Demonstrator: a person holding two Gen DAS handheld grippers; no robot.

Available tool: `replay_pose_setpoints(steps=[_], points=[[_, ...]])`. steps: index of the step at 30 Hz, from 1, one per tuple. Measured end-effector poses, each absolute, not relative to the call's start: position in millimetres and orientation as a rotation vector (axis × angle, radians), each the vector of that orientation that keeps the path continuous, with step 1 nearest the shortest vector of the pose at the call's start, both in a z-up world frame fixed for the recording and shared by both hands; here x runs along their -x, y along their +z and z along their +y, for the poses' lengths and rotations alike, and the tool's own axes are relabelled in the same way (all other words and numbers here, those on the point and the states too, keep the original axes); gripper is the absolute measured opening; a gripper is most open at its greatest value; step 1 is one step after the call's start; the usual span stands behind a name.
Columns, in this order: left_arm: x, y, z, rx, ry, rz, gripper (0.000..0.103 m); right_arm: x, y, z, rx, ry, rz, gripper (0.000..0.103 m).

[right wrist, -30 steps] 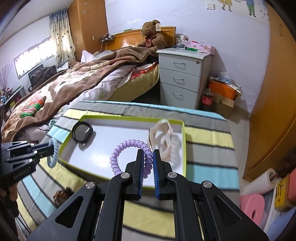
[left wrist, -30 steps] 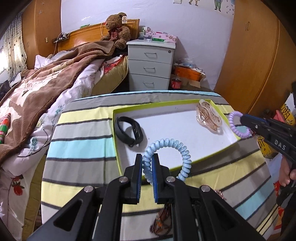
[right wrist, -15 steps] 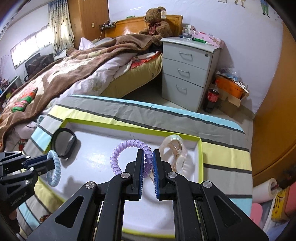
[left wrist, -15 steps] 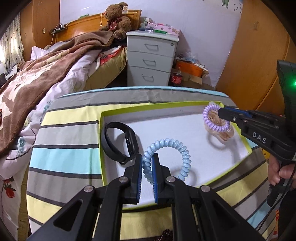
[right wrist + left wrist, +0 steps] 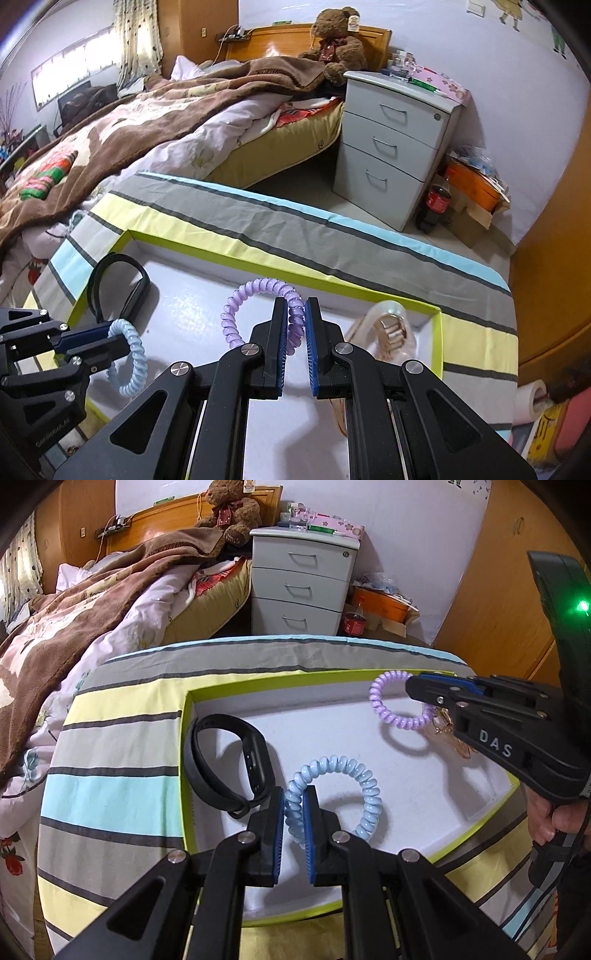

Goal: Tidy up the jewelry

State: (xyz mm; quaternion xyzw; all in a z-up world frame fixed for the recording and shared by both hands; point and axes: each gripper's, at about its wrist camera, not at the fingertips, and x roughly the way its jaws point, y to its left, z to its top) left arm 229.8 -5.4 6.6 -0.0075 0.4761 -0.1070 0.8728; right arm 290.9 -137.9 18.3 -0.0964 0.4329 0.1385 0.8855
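A shallow white tray with a lime-green rim (image 5: 186,716) (image 5: 177,242) lies on a striped cloth. My left gripper (image 5: 294,805) (image 5: 110,338) is shut on a light blue spiral band (image 5: 364,775) (image 5: 135,360), held just above the tray's near left part. My right gripper (image 5: 295,325) (image 5: 413,688) is shut on a purple spiral band (image 5: 236,314) (image 5: 384,709), held above the tray's far right part. A black wristband (image 5: 221,760) (image 5: 114,284) stands in the tray's left end. A clear pink hair claw (image 5: 388,325) (image 5: 448,731) lies in the right corner.
The striped cloth (image 5: 122,746) covers a small table. Beyond it stand a bed (image 5: 110,122) with a brown blanket and a teddy bear (image 5: 232,506), a grey three-drawer nightstand (image 5: 303,579), and wooden wardrobes (image 5: 517,572) on the right.
Both grippers have moved forward over the tray with their bands and come lower toward its floor. The right gripper has moved from outside the right rim to over the hair claw.
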Motion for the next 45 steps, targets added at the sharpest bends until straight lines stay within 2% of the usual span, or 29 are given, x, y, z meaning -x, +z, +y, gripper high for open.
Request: replay_pose_setpoints(steps=[15, 33, 42, 45], points=[[-237, -5, -10, 0.006, -0.211, 1.029, 0.011, -302, -4, -129, 0.268, 0.28, 0.942, 0.01], [-241, -7, -10, 0.013, -0.207, 1.042, 0.012, -305, -5, -128, 0.281, 0.282, 0.941, 0.01], [-240, -6, -11, 0.022, -0.223, 1.047, 0.023, -306, -3, -127, 0.277, 0.284, 0.933, 0.011], [-239, -5, -11, 0.03, -0.228, 1.047, 0.03, -305, -2, -127, 0.276, 0.282, 0.93, 0.014]])
